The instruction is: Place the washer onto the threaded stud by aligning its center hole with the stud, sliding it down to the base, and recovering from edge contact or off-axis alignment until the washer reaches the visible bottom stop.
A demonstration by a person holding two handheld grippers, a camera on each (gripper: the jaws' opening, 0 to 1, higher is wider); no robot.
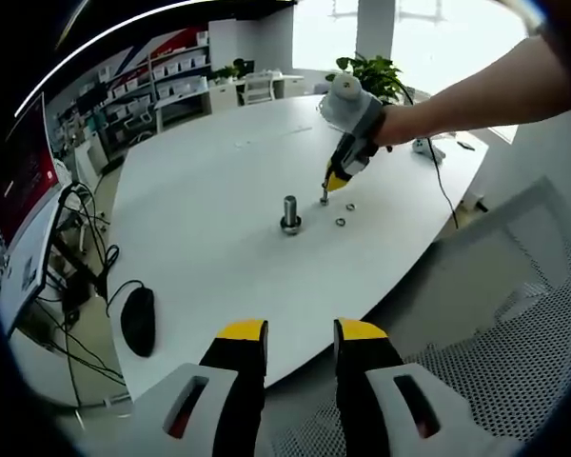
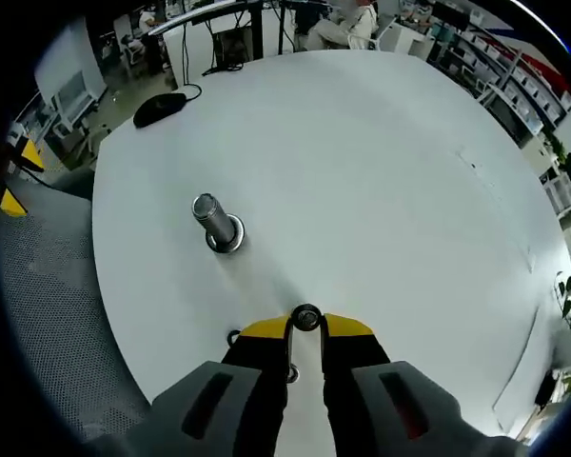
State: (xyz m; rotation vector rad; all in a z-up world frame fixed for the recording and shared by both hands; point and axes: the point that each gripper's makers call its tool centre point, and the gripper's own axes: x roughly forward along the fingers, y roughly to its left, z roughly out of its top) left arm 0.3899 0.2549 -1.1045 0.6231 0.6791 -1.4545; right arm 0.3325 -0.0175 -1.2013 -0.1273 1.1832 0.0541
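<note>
In the right gripper view, the right gripper [image 2: 305,322] is pinched shut on a small dark washer [image 2: 305,317] at its yellow tips, and the stud [image 2: 214,221] stands on the white table [image 2: 381,152] toward ten o'clock from it, near but apart. The stud is a short steel post, upright with a wider base collar. The left gripper [image 1: 300,333] hangs open off the table edge, well back, so the right one is nearer.
</note>
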